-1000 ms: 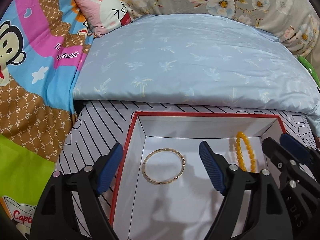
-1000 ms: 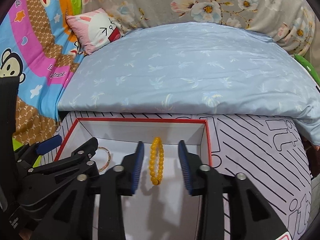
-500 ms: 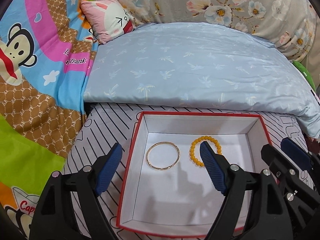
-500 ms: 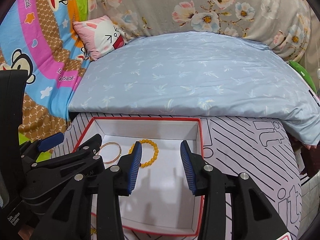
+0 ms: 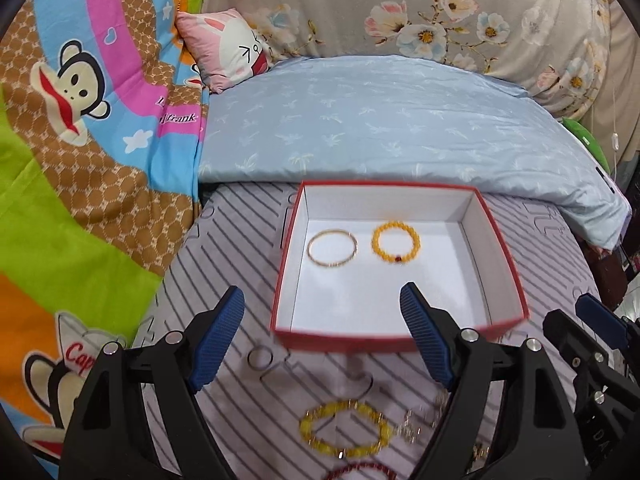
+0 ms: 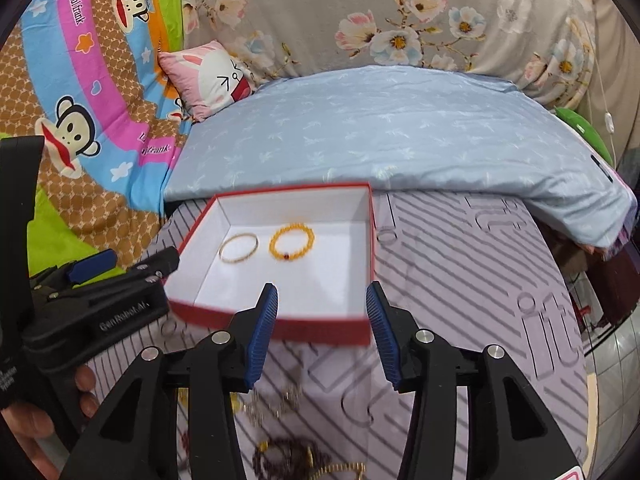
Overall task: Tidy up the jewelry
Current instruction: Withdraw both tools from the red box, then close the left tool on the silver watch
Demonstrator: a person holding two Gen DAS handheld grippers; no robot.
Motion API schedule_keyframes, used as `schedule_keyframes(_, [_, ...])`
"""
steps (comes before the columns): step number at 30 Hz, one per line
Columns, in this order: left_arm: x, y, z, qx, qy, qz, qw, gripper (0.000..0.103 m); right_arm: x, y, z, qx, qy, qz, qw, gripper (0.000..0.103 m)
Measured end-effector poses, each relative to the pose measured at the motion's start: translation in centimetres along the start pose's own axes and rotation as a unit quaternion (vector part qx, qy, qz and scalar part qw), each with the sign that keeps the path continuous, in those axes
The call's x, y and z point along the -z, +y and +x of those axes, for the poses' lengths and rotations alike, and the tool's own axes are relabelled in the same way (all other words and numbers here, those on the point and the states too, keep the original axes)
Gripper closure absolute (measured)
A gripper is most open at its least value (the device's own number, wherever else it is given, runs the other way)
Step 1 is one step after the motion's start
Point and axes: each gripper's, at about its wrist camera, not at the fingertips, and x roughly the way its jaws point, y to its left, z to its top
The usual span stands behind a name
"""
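The left gripper (image 5: 322, 336) is held wide open and empty; the right gripper (image 6: 322, 334) is about half open, its jaws having just been opening, with nothing between them. In the red box (image 5: 500, 236), toward twelve o'clock of both tools, a gold bangle (image 5: 332, 248) and an orange bead bracelet (image 5: 396, 242) are laid side by side, apart. Outside the box, at six o'clock of the left gripper, a yellow bead bracelet (image 5: 346, 428) is seen, with a silver ring (image 5: 261, 358) at nine o'clock of it and a tangled chain (image 5: 412, 428) at three o'clock; dark beads (image 6: 288, 456) lie under the right gripper. The next pick is judged best made on one bead strand alone, approached from above, the chain being kept clear. The pieces rest on a striped lilac sheet (image 5: 224, 248), soft and yielding, so light pressure is advised. Beyond, a blue quilt (image 5: 380, 120), a cartoon blanket (image 5: 80, 120) and a floral backdrop (image 5: 440, 8) are noted.
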Motion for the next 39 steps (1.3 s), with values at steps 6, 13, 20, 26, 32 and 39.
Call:
schedule_keyframes(6, [4.7, 1.0, -2.1, 0.01, 0.019, -0.006, 0.9998, 0.024, 4.5, -0.3, -2.2, 0.005, 0.017, 0.003, 1.0, 0.057])
schedule_keyframes(13, [10.8, 1.9, -3.8, 0.032, 0.042, 0.007, 0.9986, 0.017, 9.6, -0.9, -4.2, 0.013, 0.04, 0.011, 0.999, 0.057])
schedule_keyframes(20, [15.4, 2.1, -3.7, 0.043, 0.073, -0.012, 0.9963, 0.017, 13.2, -0.8, -4.6, 0.015, 0.064, 0.012, 0.998, 0.057])
schedule_keyframes(26, [16.4, 0.4, -2.9, 0.042, 0.076, -0.008, 0.9962, 0.017, 14.0, -1.2, -4.5, 0.013, 0.072, 0.024, 0.997, 0.057])
schedule_keyframes(32, [16.4, -0.8, -1.8, 0.045, 0.076, -0.001, 0.9961, 0.024, 14.3, -1.3, -4.1, 0.011, 0.078, 0.029, 0.996, 0.057])
schedule_keyframes(39, [17.1, -0.8, -0.5, 0.058, 0.101, -0.001, 0.9932, 0.041, 14.3, -1.2, -3.5, 0.008, 0.085, 0.031, 0.996, 0.057])
